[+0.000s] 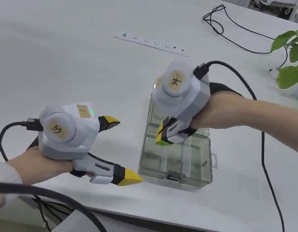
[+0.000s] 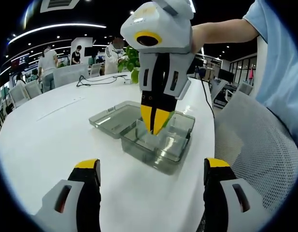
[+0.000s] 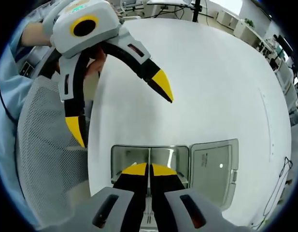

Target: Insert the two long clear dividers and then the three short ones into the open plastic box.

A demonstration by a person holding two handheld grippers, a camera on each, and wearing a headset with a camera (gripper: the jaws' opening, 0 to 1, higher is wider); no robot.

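Head view first: white table (image 1: 66, 67) carries the clear plastic box (image 1: 180, 166) near its front edge, with the lid (image 1: 153, 110) lying open behind it. The right gripper (image 1: 163, 137) points down into the box, its yellow tips pressed together. The left gripper (image 1: 120, 149) sits just to the left of the box, above the table, jaws spread wide and holding nothing. A power strip (image 1: 151, 42) lies farther back, a black cable (image 1: 235, 29) loops at the far right, and a green plant (image 1: 289, 58) leans in from the edge.

Left gripper view: its own two jaws stand far apart at the bottom with nothing between them. Ahead sits the box (image 2: 161, 150) with the lid (image 2: 107, 118) flat beside it. The right gripper (image 2: 153, 121) comes from above, tips closed and dipped inside the box. A mesh chair (image 2: 255, 145) stands at the right.

Right gripper view: the jaws meet at the bottom, clamped on a thin clear divider (image 3: 149, 157) that stands on edge and runs across the box (image 3: 127, 157). The lid (image 3: 214, 166) is open on the right. The left gripper (image 3: 120, 110) hangs at upper left, gaping and empty.
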